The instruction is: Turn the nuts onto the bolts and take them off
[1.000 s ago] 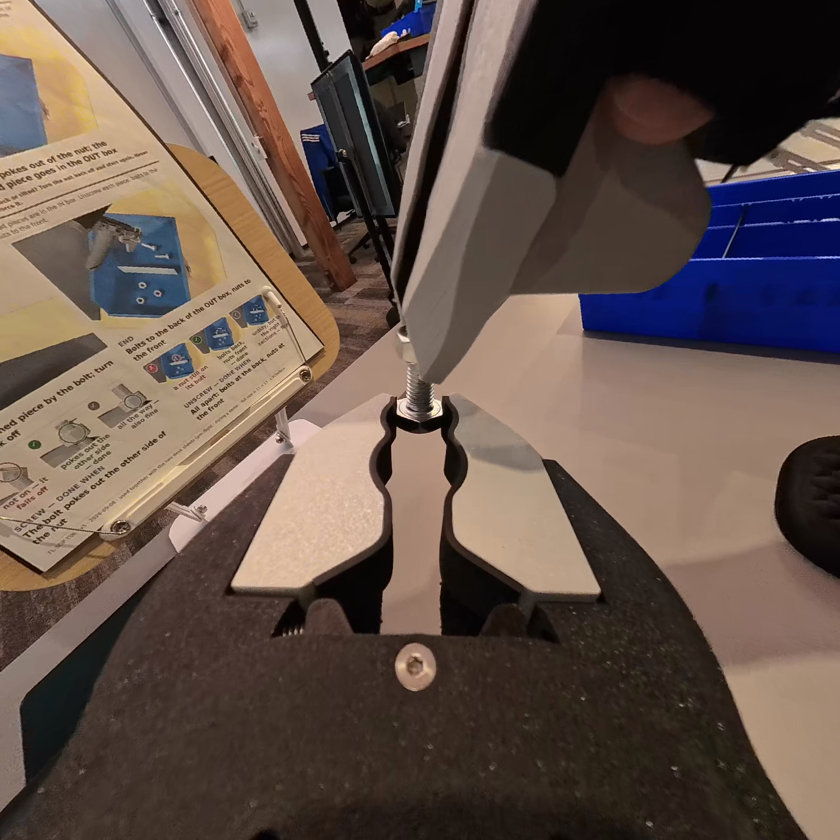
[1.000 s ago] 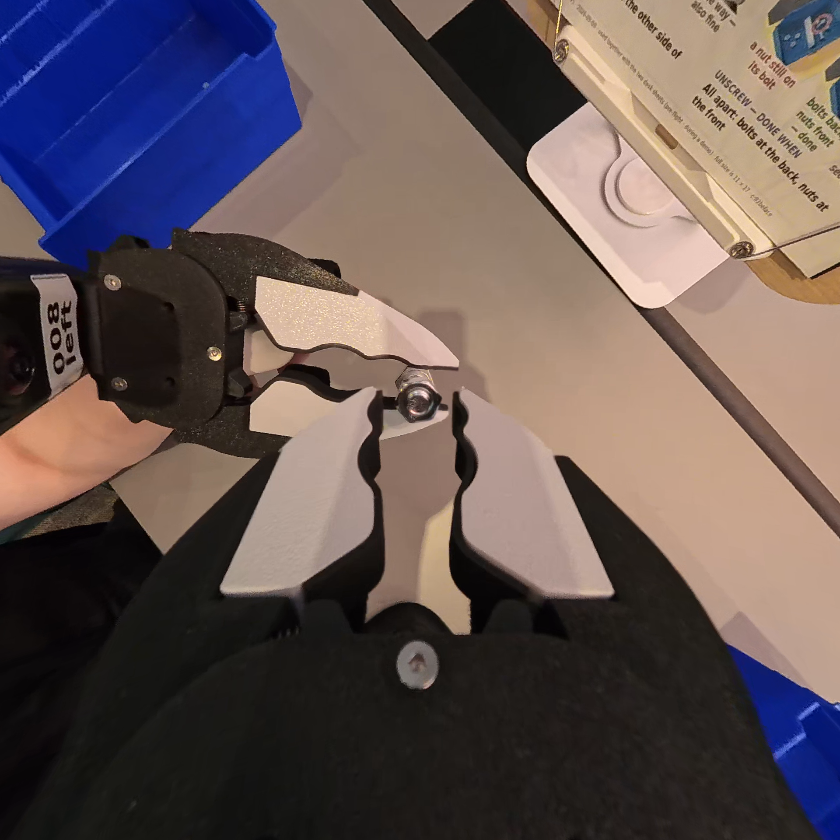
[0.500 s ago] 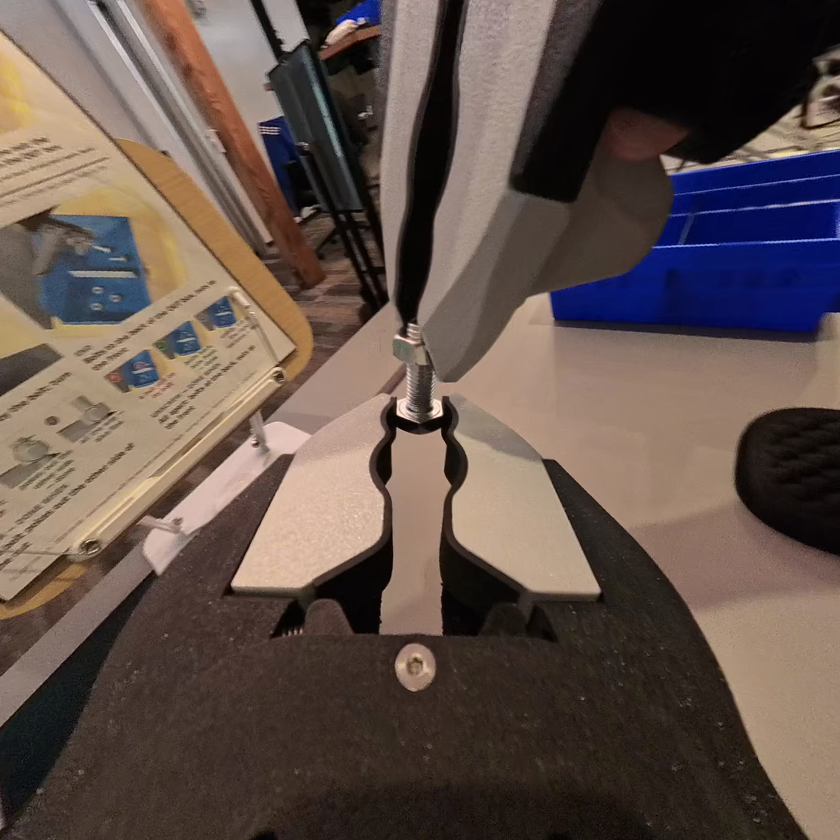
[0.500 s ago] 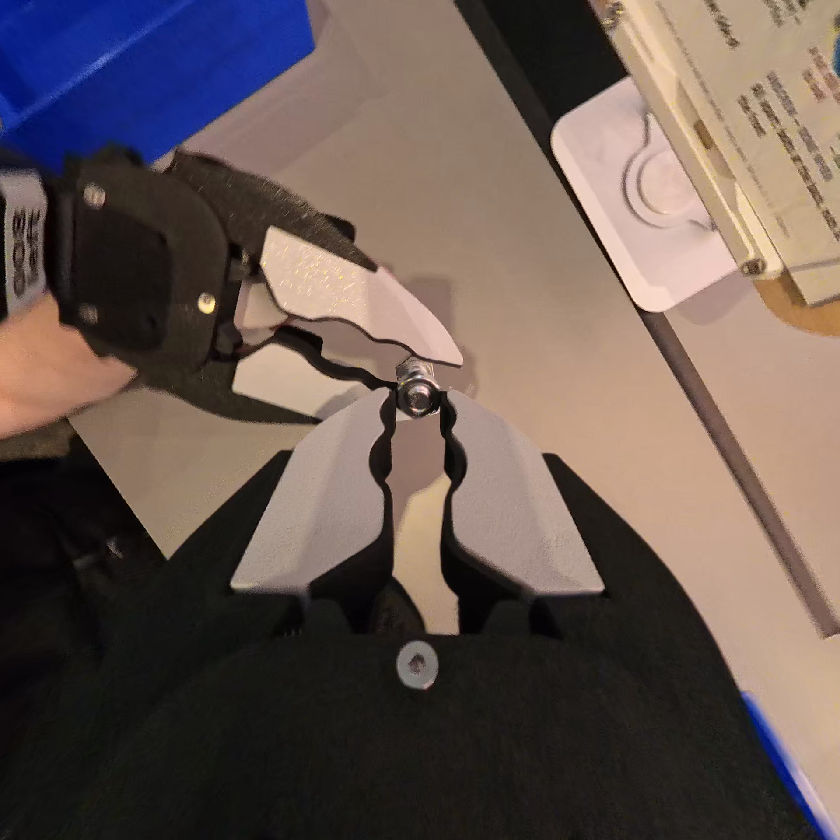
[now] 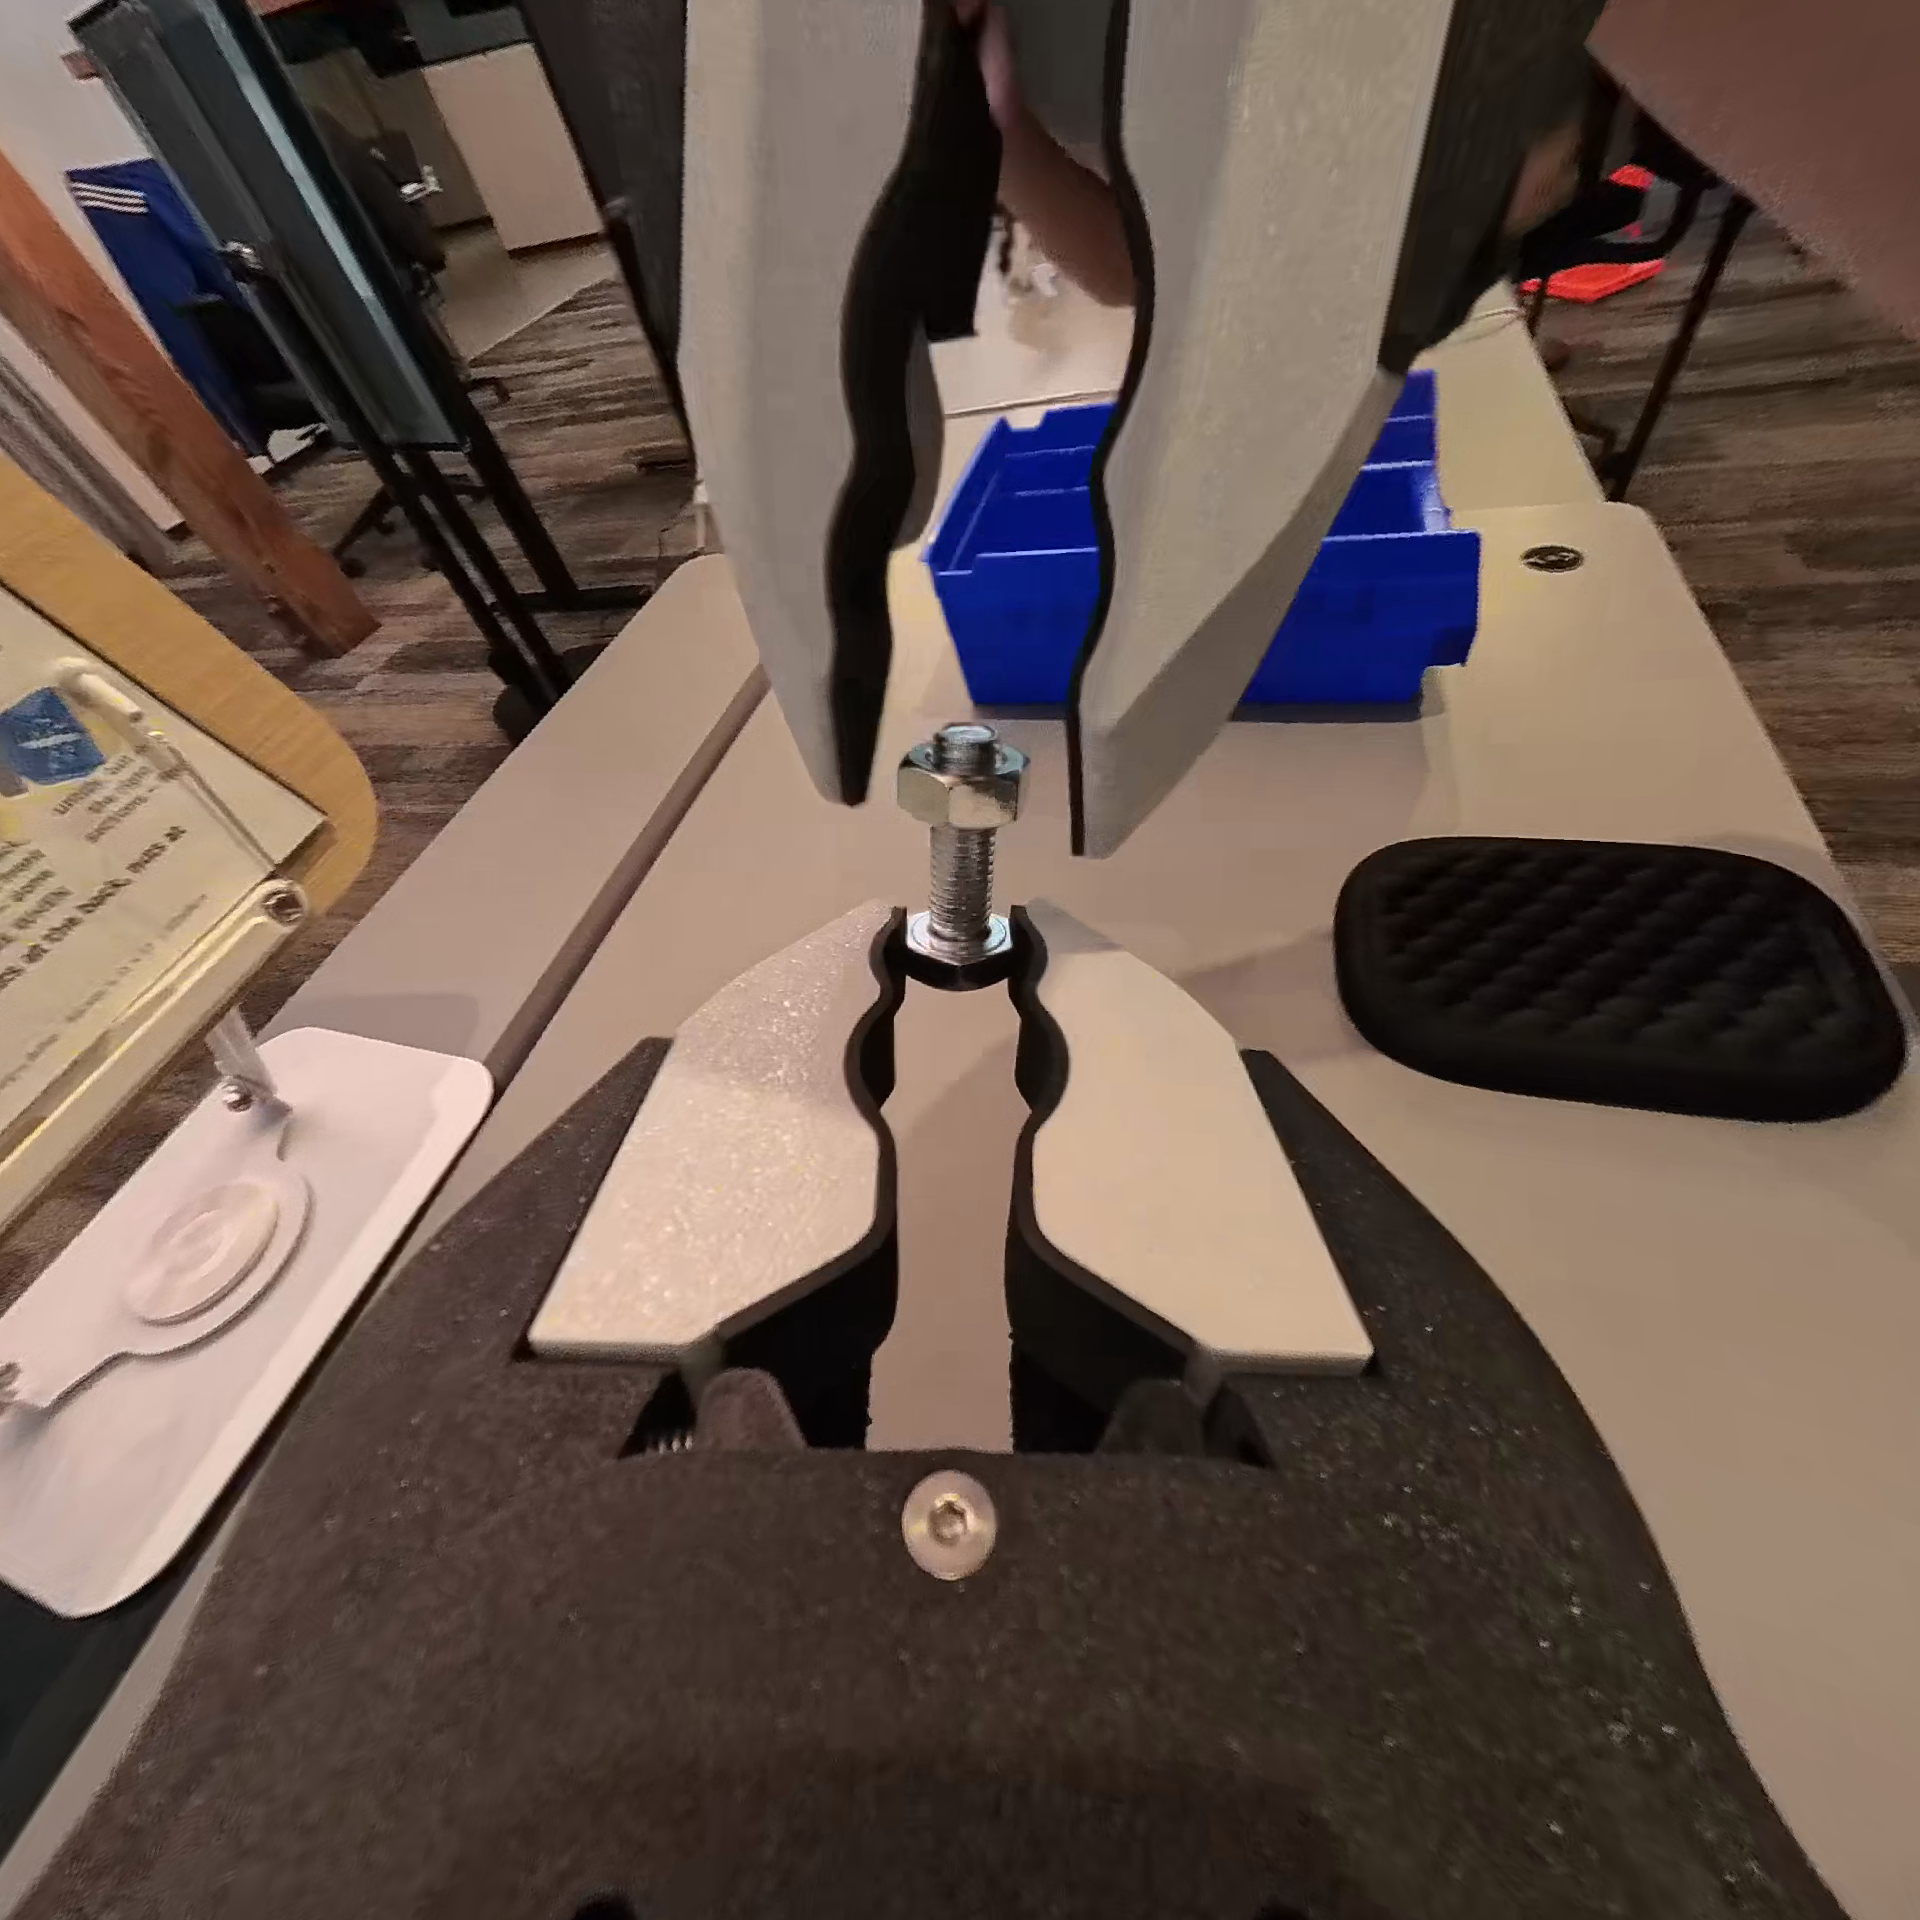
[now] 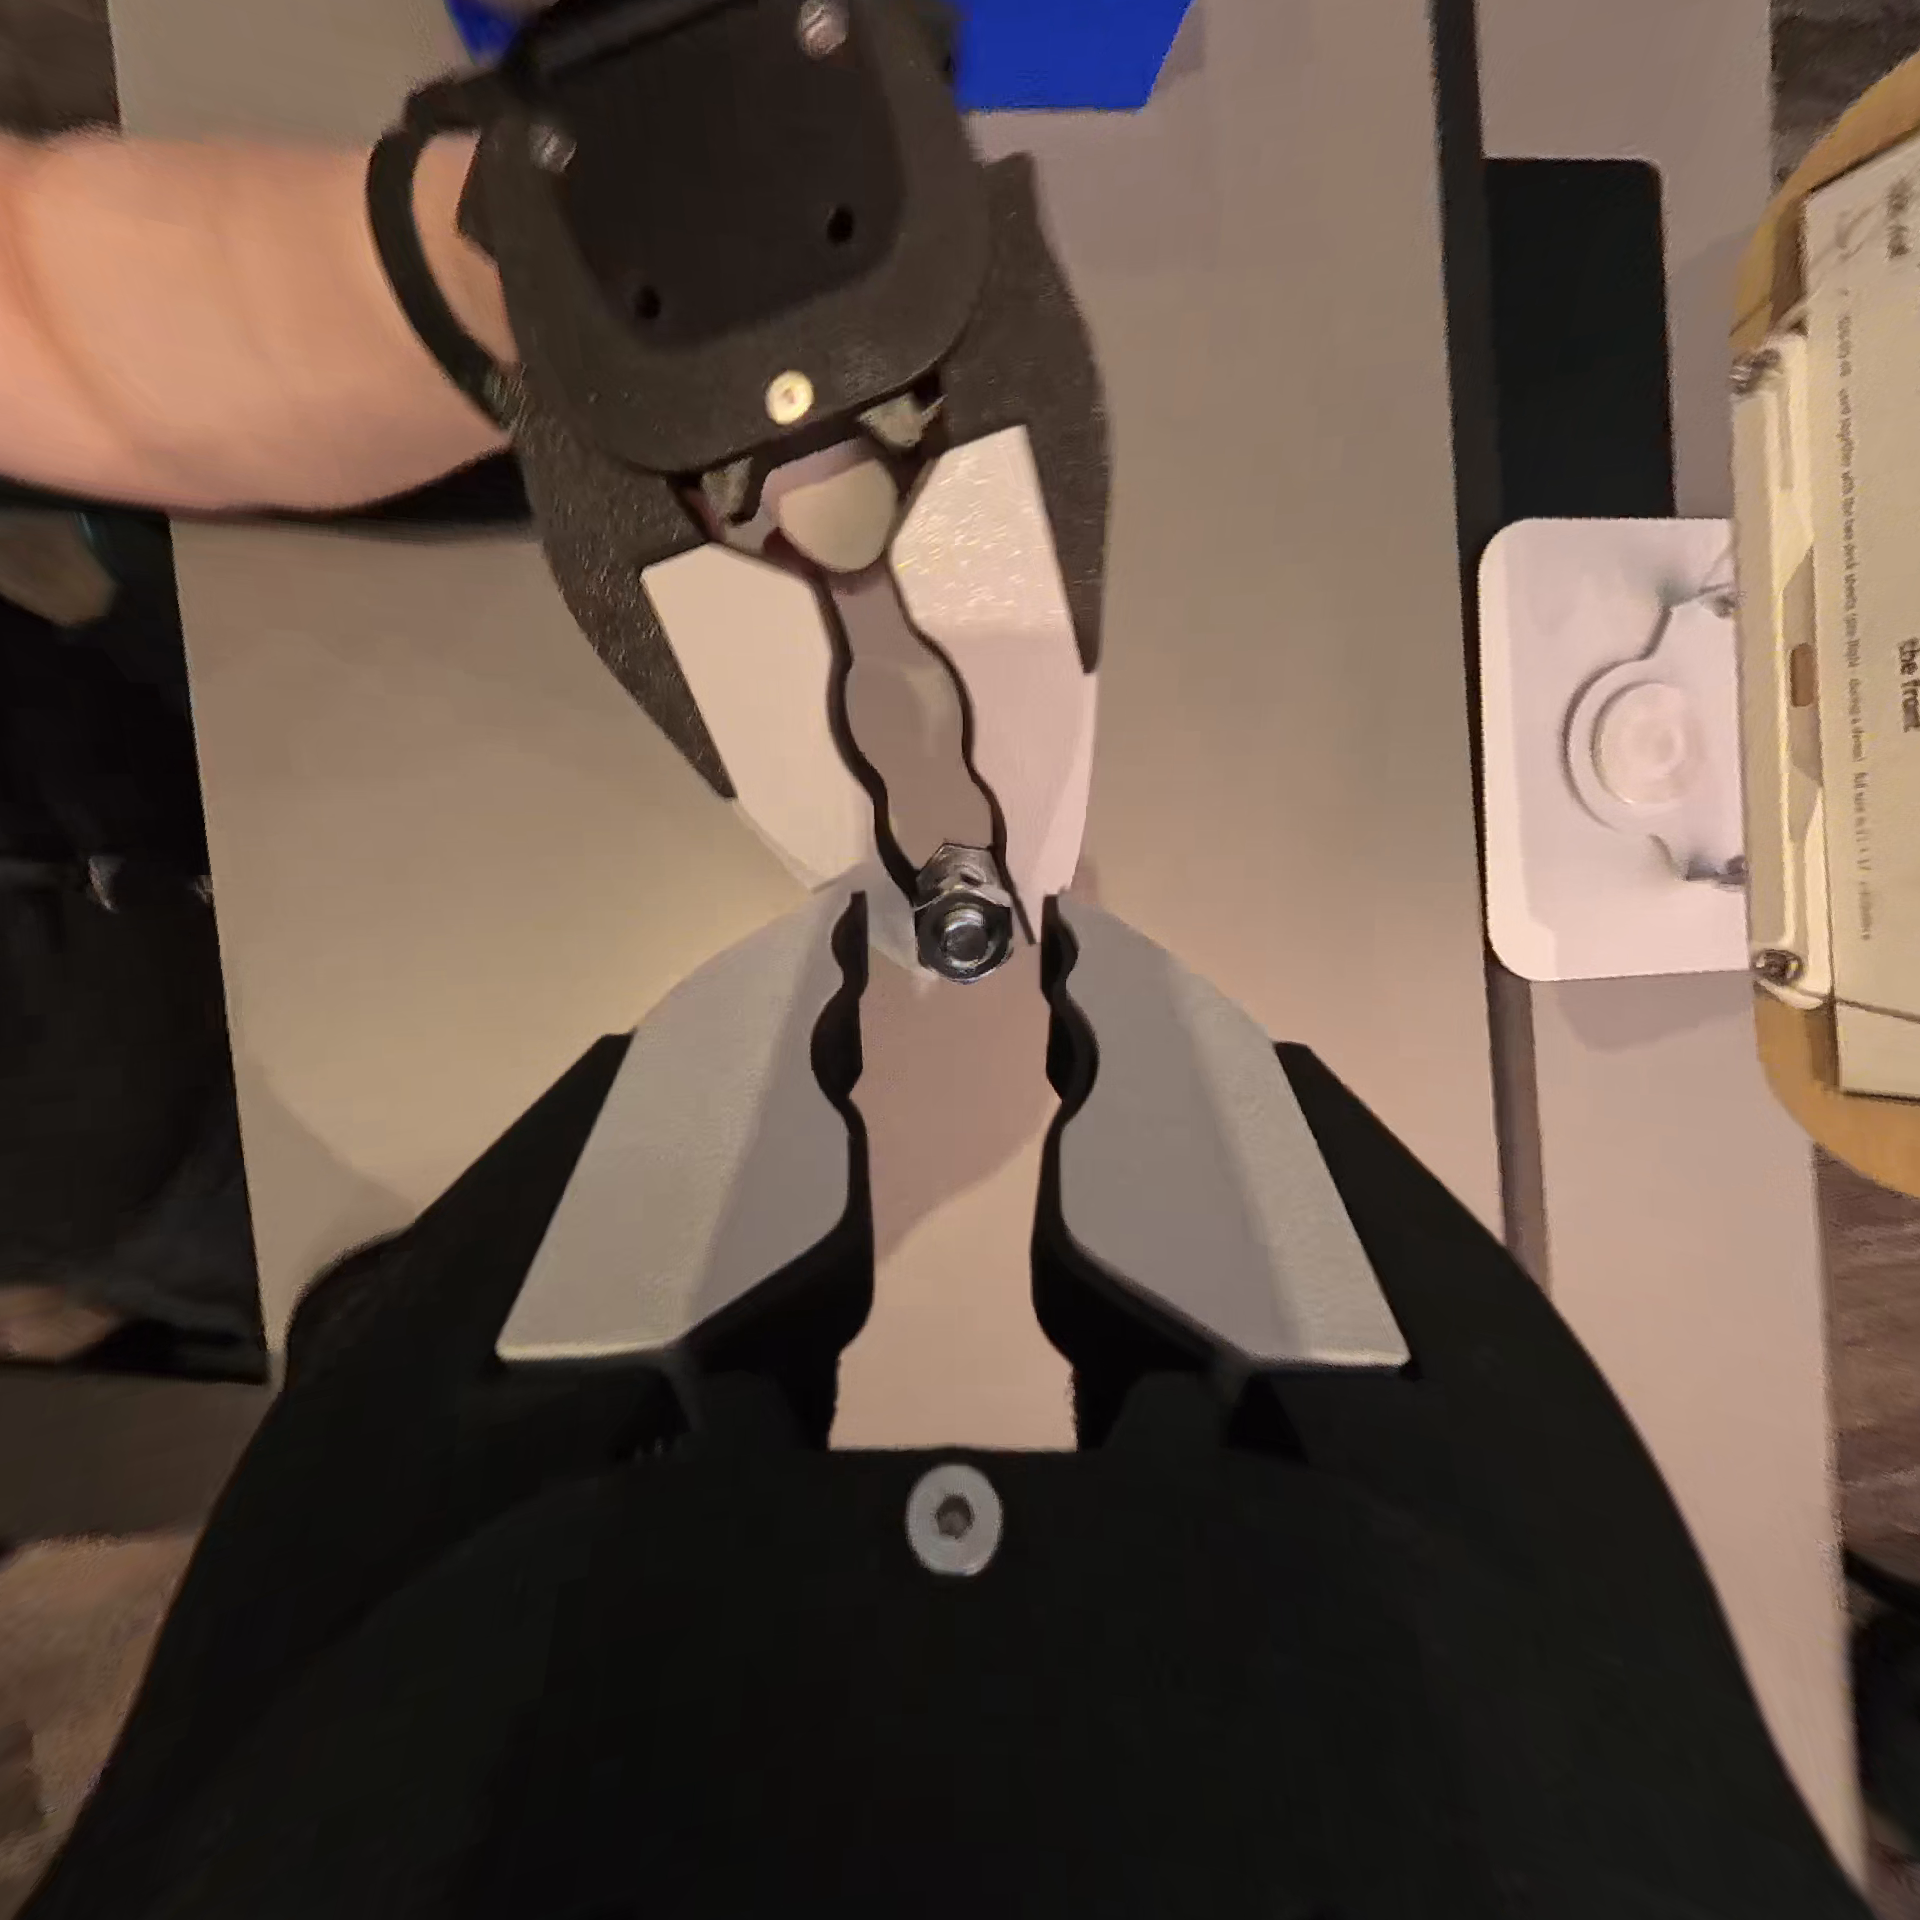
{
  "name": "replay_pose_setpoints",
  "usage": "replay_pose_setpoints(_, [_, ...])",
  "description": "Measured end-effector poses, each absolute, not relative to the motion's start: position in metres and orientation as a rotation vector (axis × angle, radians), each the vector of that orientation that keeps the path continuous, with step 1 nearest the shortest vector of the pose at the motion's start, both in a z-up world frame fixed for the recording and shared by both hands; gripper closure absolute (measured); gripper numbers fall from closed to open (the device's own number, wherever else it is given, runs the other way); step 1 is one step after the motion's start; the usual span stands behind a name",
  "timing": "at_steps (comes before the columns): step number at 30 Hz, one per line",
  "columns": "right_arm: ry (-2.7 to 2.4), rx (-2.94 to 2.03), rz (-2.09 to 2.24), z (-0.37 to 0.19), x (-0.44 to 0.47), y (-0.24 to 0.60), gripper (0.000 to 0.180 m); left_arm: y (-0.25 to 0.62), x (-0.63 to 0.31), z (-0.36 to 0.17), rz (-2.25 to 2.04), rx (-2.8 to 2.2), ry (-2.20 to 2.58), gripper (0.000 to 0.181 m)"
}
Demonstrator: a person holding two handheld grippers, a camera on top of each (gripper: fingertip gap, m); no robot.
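Observation:
A silver bolt (image 5: 958,883) stands upright, its head clamped between the tips of my left gripper (image 5: 956,927), which is shut on it. A hex nut (image 5: 962,792) sits near the top of the thread, with the bolt's end poking just past it. My right gripper (image 5: 961,816) comes down from above, open, with one fingertip on each side of the nut and not touching it. In the right wrist view I look down the bolt's end (image 6: 961,940). My right gripper (image 6: 948,916) is open around it and the left gripper (image 6: 961,883) holds it from the far side.
A blue divided bin (image 5: 1351,582) stands at the back of the grey table (image 5: 1558,1299). A black quilted pad (image 5: 1610,977) lies to the right. An instruction board (image 5: 125,862) on a white base (image 5: 229,1226) stands at the left table edge; the base also shows in the right wrist view (image 6: 1621,748). My two grippers' fingertips are within a few centimetres of each other.
The right gripper was shut on the nut half a second ago and has now opened. It has also turned about the bolt's axis. The left gripper still holds the bolt.

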State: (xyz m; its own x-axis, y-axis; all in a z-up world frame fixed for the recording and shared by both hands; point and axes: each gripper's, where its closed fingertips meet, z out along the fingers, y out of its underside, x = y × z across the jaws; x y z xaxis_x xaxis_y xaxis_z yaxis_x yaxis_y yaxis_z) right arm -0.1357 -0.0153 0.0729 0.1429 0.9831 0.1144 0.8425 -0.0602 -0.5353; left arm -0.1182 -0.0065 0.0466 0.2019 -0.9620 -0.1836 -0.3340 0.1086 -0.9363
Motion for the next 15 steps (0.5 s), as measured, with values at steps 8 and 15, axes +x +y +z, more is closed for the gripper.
replay_pose_setpoints(8, [-0.977, -2.235, 0.579, 0.098, -0.143, 0.017, 0.138, 0.027, -0.131, 0.057, -0.568, -1.487, 1.098, 0.162])
replay_pose_setpoints(15, [-0.954, -2.311, 0.522, 0.083, -0.146, 0.019, 0.162, 0.030, -0.133, 0.059, -0.565, -1.496, 1.065, 0.162])
